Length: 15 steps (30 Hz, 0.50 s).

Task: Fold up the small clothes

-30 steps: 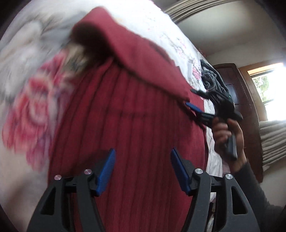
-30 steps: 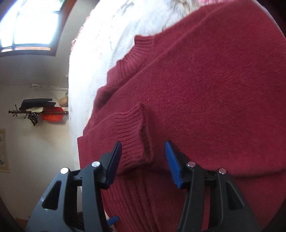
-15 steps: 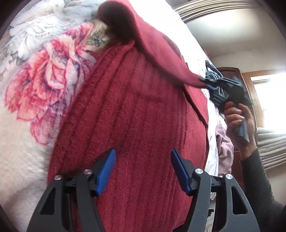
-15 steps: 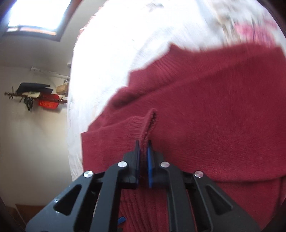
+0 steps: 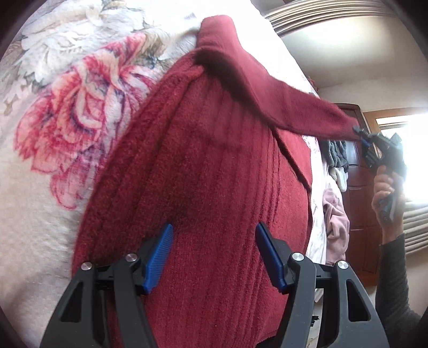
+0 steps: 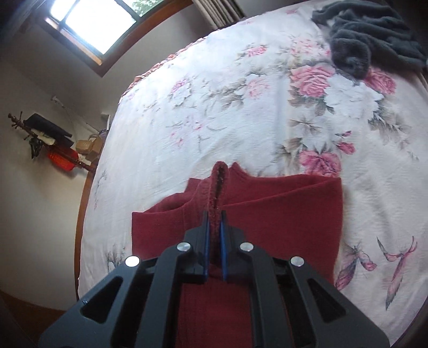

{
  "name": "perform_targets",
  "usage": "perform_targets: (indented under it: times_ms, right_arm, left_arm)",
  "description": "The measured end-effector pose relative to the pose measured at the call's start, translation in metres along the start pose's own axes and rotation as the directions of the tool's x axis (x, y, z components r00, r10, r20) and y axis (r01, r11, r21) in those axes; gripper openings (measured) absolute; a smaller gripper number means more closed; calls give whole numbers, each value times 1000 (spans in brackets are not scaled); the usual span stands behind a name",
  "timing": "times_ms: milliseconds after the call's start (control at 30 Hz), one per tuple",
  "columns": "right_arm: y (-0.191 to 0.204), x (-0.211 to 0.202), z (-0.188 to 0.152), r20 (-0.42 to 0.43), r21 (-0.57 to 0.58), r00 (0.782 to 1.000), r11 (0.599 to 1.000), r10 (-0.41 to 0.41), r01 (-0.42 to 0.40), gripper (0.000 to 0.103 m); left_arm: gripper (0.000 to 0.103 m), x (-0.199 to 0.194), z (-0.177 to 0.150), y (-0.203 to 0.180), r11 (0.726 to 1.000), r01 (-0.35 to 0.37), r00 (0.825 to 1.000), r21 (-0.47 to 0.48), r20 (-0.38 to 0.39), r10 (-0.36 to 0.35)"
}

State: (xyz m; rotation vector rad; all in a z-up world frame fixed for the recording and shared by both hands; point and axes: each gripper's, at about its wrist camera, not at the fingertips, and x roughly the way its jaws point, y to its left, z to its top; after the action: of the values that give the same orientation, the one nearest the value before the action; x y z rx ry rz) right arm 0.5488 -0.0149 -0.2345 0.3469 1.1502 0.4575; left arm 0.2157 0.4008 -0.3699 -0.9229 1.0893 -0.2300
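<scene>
A dark red knitted sweater lies on the floral bedspread. My left gripper hovers open just above its ribbed body, nothing between the blue pads. My right gripper is shut on the sleeve cuff. In the left wrist view that sleeve stretches taut up and to the right, away from the body, to the right gripper held by a hand. The sweater body lies below in the right wrist view.
A dark grey garment lies at the far right of the bed; a pink garment and a grey-and-white pile sit at the bed's edge. A wooden door and bright windows stand beyond. A coat rack hangs on the wall.
My right gripper shut on the sleeve cuff and lifted it up and away, pulling the sleeve out straight. My left gripper stayed open over the sweater body.
</scene>
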Motion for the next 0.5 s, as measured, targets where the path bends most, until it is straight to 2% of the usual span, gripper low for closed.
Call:
perform_targets:
  times_ms: [233,500]
  right_arm:
    - [-65,26,-21,-23,90,998,994,-56,58,5]
    - [-119,52,-45,-56,174,995,981,-77,85,5]
  left_arm:
    - [64,-23,14,-14,999,21,999,38,40,-23]
    - [63,-33,53,-30,997,29,994,75,100,-36]
